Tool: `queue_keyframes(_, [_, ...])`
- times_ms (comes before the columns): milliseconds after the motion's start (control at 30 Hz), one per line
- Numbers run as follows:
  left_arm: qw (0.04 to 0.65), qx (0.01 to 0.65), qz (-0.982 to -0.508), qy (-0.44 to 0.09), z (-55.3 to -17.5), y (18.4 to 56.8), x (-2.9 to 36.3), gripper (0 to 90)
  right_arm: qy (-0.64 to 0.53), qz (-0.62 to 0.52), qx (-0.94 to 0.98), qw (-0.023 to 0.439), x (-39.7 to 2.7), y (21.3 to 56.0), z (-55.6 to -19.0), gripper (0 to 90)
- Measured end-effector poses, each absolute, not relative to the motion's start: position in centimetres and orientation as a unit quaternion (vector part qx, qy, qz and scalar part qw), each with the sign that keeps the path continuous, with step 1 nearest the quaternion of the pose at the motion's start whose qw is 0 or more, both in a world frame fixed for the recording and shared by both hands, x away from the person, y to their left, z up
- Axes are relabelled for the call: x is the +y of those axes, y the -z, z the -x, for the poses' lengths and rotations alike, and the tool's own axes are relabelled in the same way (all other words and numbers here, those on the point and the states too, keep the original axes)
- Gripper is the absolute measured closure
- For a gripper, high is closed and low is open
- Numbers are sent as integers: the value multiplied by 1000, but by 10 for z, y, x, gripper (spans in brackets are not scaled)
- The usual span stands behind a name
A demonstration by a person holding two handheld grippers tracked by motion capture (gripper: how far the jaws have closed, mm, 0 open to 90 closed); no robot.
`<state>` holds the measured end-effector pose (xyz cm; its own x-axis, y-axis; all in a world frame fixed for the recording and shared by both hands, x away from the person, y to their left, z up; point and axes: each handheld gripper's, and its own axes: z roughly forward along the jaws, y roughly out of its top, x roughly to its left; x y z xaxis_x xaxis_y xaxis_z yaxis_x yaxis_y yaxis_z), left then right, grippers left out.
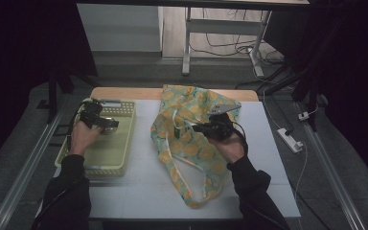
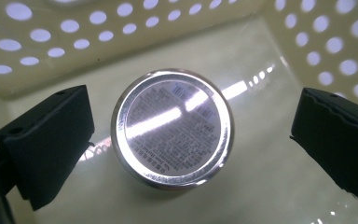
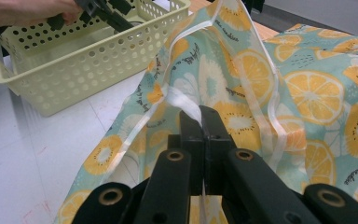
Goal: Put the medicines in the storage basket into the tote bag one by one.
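A round silver tin (image 2: 171, 128) with fine print on its lid lies on the floor of the pale yellow perforated basket (image 1: 116, 143). My left gripper (image 2: 189, 140) hangs over it, open, one jaw on each side of the tin without touching it; the high view shows that gripper (image 1: 106, 123) inside the basket. A teal cloth bag (image 1: 191, 148) printed with orange slices lies in the middle of the table. My right gripper (image 3: 201, 121) is shut on the bag's white strap (image 3: 184, 100) and holds the fabric up; from above it (image 1: 196, 128) sits over the bag's left edge.
The basket (image 3: 74, 60) stands at the table's left, close to the bag (image 3: 307, 93). A grey flat object (image 1: 224, 108) lies on the bag's upper right. The white tabletop (image 1: 139, 187) ends in a wooden strip at the back. Cables and a power strip (image 1: 290, 140) lie on the floor to the right.
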<state>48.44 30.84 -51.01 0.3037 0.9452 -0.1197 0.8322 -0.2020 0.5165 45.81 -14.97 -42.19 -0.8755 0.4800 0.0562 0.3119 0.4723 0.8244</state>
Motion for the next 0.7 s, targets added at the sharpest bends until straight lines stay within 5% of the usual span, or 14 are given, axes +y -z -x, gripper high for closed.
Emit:
queue_keyframes(500, [205, 593, -775, -79, -499, 529, 305, 17, -460, -230, 853, 92, -150, 421, -458, 897])
queue_keyframes(700, [180, 599, -775, -85, -499, 527, 303, 191, -459, -228, 854, 92, -149, 421, -457, 897])
